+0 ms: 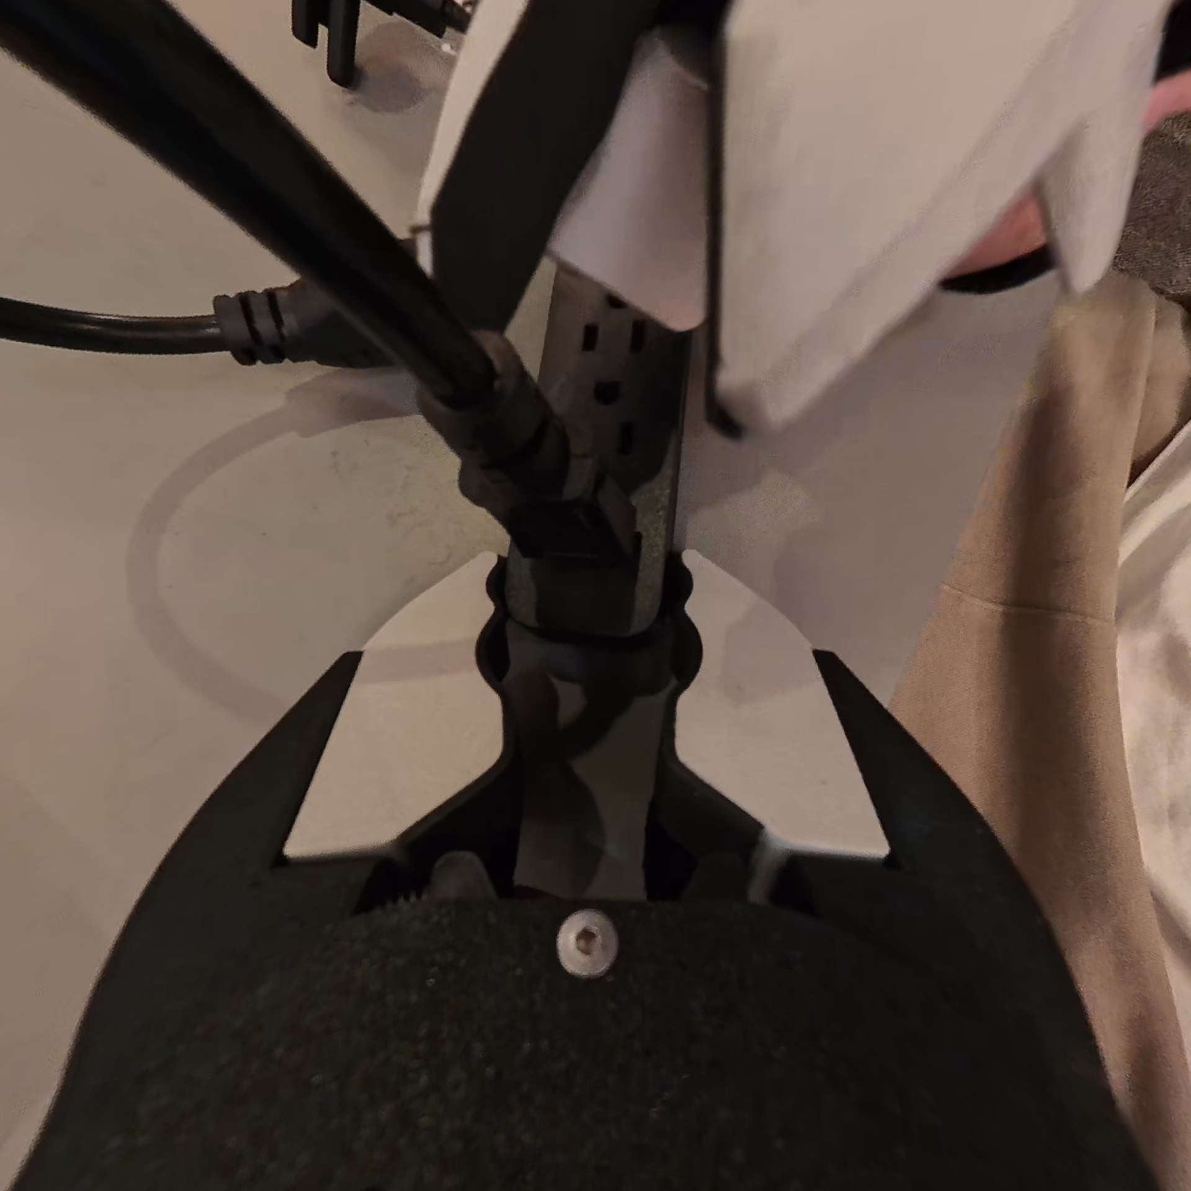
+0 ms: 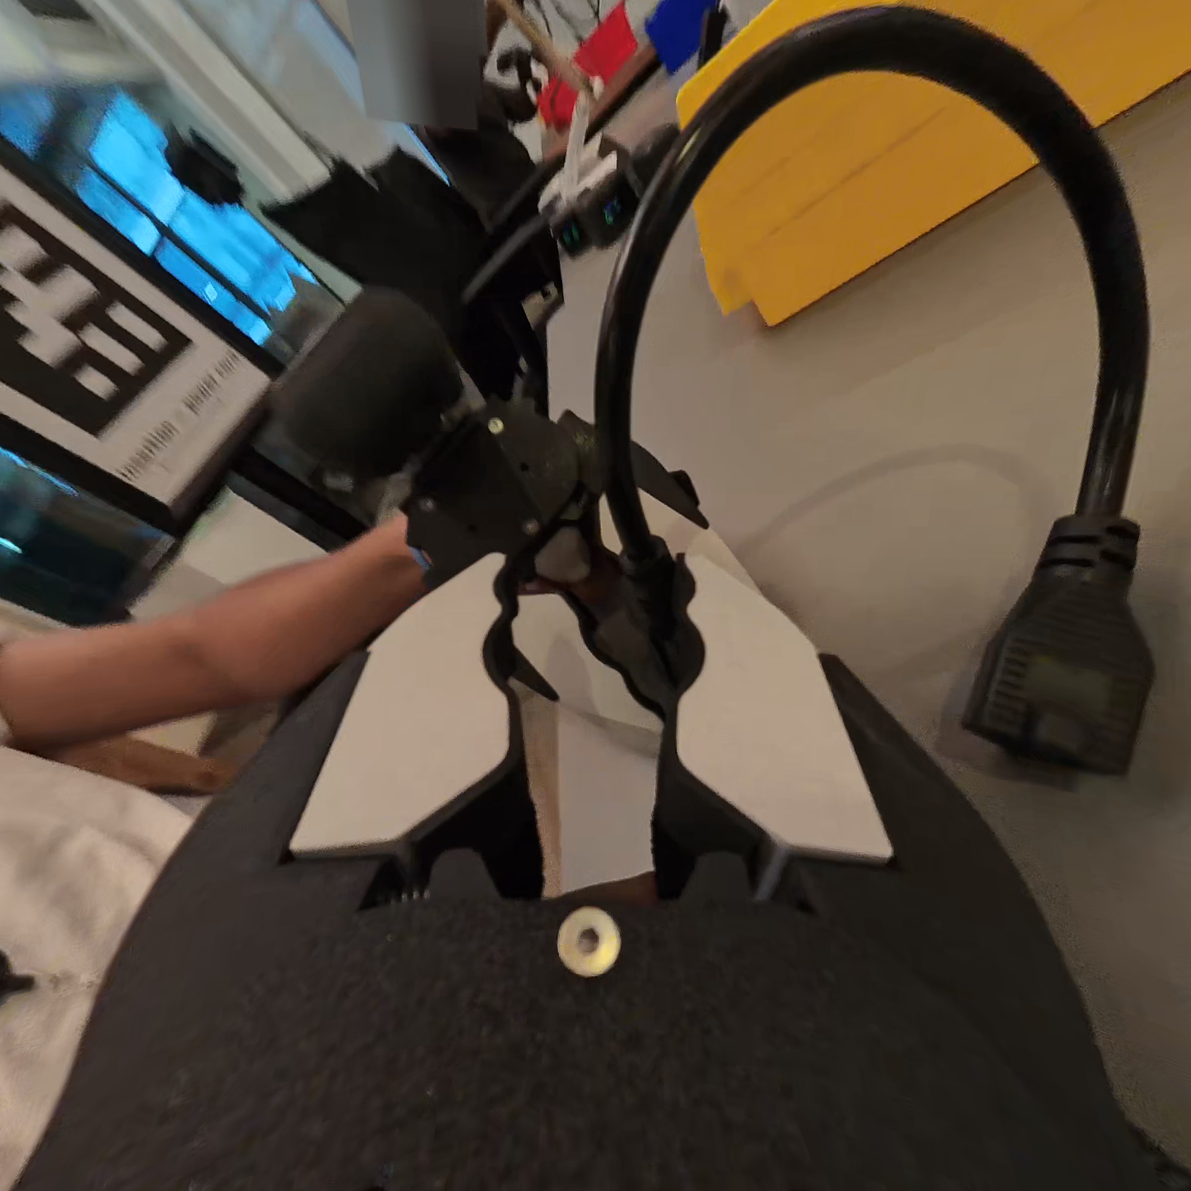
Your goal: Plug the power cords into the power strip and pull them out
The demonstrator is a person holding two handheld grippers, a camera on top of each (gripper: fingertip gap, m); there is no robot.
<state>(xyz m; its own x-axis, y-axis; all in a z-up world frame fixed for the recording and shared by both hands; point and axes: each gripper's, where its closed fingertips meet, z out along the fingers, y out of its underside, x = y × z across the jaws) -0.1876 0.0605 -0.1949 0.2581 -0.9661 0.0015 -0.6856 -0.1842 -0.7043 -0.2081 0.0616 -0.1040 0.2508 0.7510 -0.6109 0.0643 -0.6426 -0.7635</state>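
Observation:
The power strip (image 1: 644, 399), dark with a camouflage pattern, lies on the white table and points away from me. My left gripper (image 1: 583, 612) is shut on its near end. It also shows farther off in the right wrist view (image 2: 490, 490). A black plug (image 1: 567, 522) sits at the strip's nearest outlet, tilted, and its thick cord (image 1: 258, 193) runs up and to the left. My right gripper (image 2: 590, 619) is open around this plug (image 2: 635, 625), which rests against the right finger with a gap on the left. The cord (image 2: 967, 77) arcs over to its socket end (image 2: 1063, 657).
A second black plug (image 1: 283, 329) with its cord lies on the table left of the strip. A person's sleeve and beige trousers (image 1: 1005, 644) fill the right side. A forearm (image 2: 193, 644) reaches in from the left. Yellow boards (image 2: 838, 193) lie at the back right. Across from one pair of fingers to the other is roughly 9 cm.

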